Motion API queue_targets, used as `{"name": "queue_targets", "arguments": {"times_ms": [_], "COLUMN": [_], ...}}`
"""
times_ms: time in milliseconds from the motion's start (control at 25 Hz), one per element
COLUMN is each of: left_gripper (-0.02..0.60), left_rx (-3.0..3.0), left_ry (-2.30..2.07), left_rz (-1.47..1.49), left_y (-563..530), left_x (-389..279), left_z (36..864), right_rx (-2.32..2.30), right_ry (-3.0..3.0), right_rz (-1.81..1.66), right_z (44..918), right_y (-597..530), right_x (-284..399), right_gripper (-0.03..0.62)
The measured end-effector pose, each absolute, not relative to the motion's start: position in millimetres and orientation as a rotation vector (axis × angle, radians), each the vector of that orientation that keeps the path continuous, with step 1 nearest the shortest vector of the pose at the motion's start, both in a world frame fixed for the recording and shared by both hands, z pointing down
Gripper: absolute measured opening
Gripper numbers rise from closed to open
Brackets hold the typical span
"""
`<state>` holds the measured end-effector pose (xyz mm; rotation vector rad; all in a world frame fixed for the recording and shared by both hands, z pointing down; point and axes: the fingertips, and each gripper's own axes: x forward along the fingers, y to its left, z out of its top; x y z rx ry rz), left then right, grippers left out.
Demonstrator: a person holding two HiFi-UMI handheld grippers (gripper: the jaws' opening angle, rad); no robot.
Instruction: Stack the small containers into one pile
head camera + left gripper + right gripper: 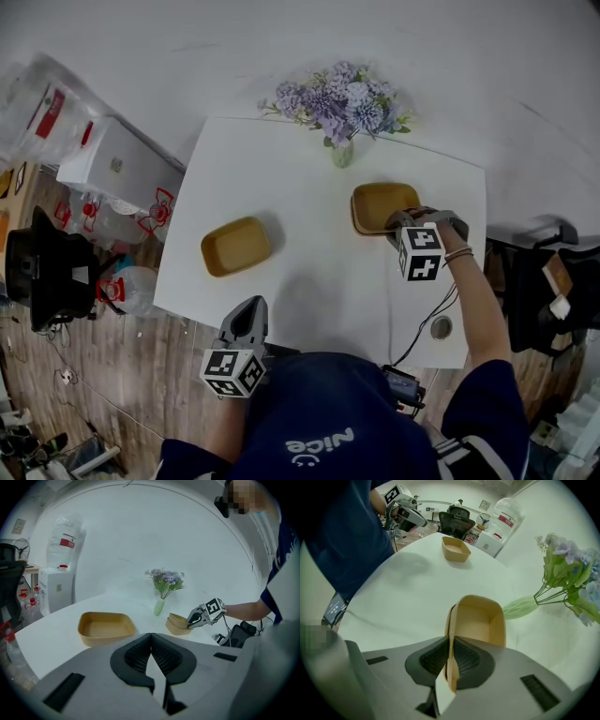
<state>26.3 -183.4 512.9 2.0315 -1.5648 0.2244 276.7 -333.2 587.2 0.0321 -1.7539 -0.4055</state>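
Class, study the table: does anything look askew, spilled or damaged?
Yes: near the vase, the upper container sits tilted in the lower container, not nested flat, its wall pinched by the right hand-held gripper. The lone container lies flat. Nothing spilled or damaged shows.

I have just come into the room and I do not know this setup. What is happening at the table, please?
A person at a white table holds tongs in each hand. The right tongs are closed on the rim of a tan container near the flower vase; it seems to sit inside a second container. A third container lies alone further left. The left tongs are closed, hold nothing and hang by the near edge.
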Motion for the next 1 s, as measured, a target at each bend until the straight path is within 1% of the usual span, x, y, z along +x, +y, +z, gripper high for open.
{"name": "queue_targets", "arguments": {"times_ms": [640,680,720,760,800,1000], "left_gripper": [0.02,0.02,0.02,0.02,0.02,0.02], "left_rx": [2.042,2.044,2.047,2.05,2.052,2.062], "left_ry": [-1.571,-1.571,-1.571,-1.57,-1.568,-1.56], "left_rz": [0.215,0.212,0.21,0.209,0.208,0.207], "left_y": [-173.5,-172.9,-172.2,-171.4,-170.4,-168.6], "left_x": [36.0,36.6,37.4,38.3,39.4,44.8], "left_z": [509.8,509.3,508.7,508.2,507.9,507.9], "right_rx": [0.137,0.143,0.146,0.148,0.15,0.157], "right_ry": [-1.811,-1.815,-1.818,-1.822,-1.826,-1.824], "right_rz": [-0.381,-0.376,-0.365,-0.351,-0.341,-0.33], "right_z": [568.4,566.6,565.2,564.0,562.9,565.1], "right_y": [-330.4,-329.5,-328.1,-326.1,-323.9,-318.6], "right_x": [278.1,278.6,279.3,280.1,280.9,286.9], "right_gripper": [0.06,0.069,0.096,0.137,0.153,0.166]}}
